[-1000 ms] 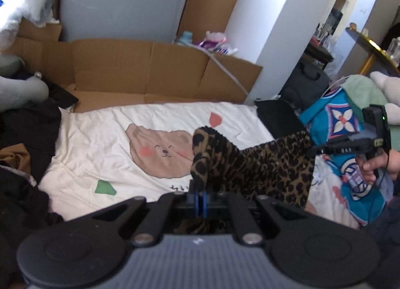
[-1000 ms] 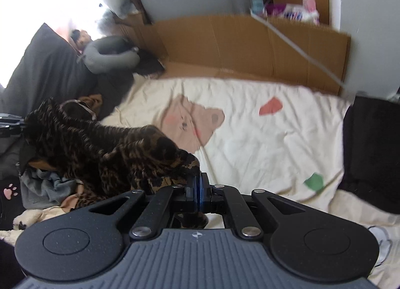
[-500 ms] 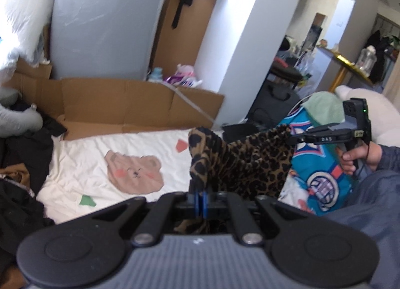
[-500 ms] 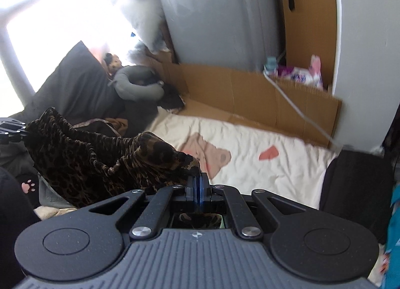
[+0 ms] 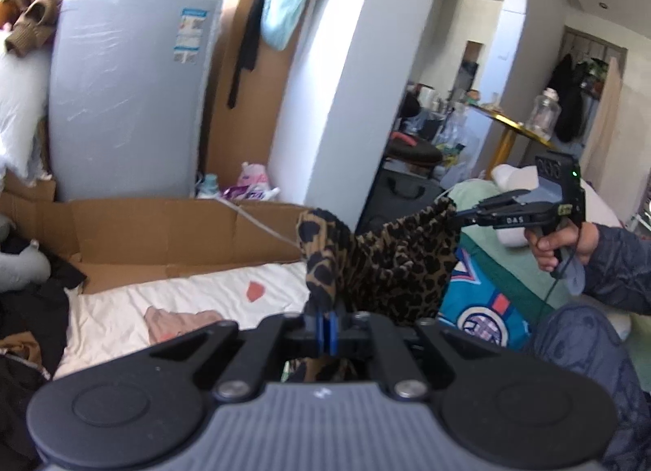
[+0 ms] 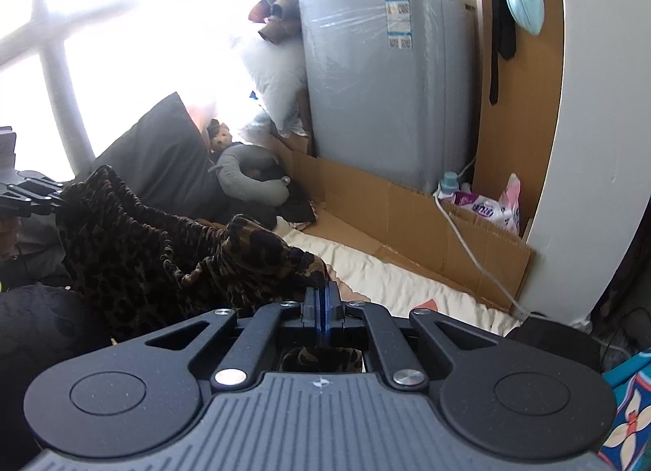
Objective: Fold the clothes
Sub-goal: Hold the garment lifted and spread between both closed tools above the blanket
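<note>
Left gripper [image 5: 326,318]: blue-padded fingers pinched tight on one corner of the brown-and-black leopard-print stretchy fabric garment [image 5: 390,267], cloth bunched up over the fingertips. Right gripper [image 6: 321,302]: same story, pads pressed together w/ another corner of the garment clamped between, a fold poking out just behind them.

Garment hangs in the air btwn the two claws, stretched sideways, sagging in the middle. From the left wrist cam it runs to the right of the left gripper, far end pinched by the right gripper held in the person's right hand [image 5: 559,241]. From the right wrist cam it runs off to the left, far end held at the left gripper's tips.

Below/ahead of both claws: cream bedsheet w/ pink bear print [image 5: 171,308], not touching the garment. Beyond that, flattened brown cardboard [image 5: 162,226], then a tall grey plastic-wrapped appliance [image 6: 382,76]. Right of left gripper, past the garment: blue patterned cloth [image 5: 484,304].
</note>
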The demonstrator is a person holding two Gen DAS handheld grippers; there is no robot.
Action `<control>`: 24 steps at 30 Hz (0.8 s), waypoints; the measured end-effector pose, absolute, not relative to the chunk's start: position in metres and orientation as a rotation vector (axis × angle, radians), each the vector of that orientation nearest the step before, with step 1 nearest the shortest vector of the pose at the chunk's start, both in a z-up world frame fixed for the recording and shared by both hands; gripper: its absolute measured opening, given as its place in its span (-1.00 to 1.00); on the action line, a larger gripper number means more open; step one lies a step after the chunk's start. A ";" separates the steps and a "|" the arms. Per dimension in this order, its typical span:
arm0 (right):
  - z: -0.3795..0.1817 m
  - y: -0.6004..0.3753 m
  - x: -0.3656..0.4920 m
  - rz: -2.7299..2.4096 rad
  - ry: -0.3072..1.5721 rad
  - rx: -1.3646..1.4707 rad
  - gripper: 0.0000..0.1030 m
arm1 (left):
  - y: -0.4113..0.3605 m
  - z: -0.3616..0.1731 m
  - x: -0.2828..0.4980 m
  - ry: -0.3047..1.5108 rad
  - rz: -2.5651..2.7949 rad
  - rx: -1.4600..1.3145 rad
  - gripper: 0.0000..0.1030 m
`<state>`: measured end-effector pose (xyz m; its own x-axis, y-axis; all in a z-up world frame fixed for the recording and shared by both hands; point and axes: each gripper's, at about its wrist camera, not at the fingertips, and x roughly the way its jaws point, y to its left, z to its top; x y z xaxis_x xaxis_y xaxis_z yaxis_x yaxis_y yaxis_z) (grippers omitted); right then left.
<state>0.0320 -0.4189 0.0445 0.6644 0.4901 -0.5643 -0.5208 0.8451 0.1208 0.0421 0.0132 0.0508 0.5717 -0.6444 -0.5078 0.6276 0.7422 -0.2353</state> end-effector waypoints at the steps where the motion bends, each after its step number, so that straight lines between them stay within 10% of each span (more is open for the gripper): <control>1: 0.048 -0.420 0.029 0.576 0.619 -0.053 -1.00 | 0.013 0.053 0.040 0.606 -0.746 -0.030 -0.94; 24: -0.116 -0.390 0.134 0.533 0.937 -0.032 -1.00 | 0.041 -0.101 0.127 0.870 -0.609 -0.170 -0.94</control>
<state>0.1336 -0.3898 -0.1164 0.4732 0.4224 -0.7731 -0.4494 0.8705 0.2006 0.1271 0.0411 -0.1010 0.4885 -0.5648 -0.6651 0.4309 0.8190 -0.3790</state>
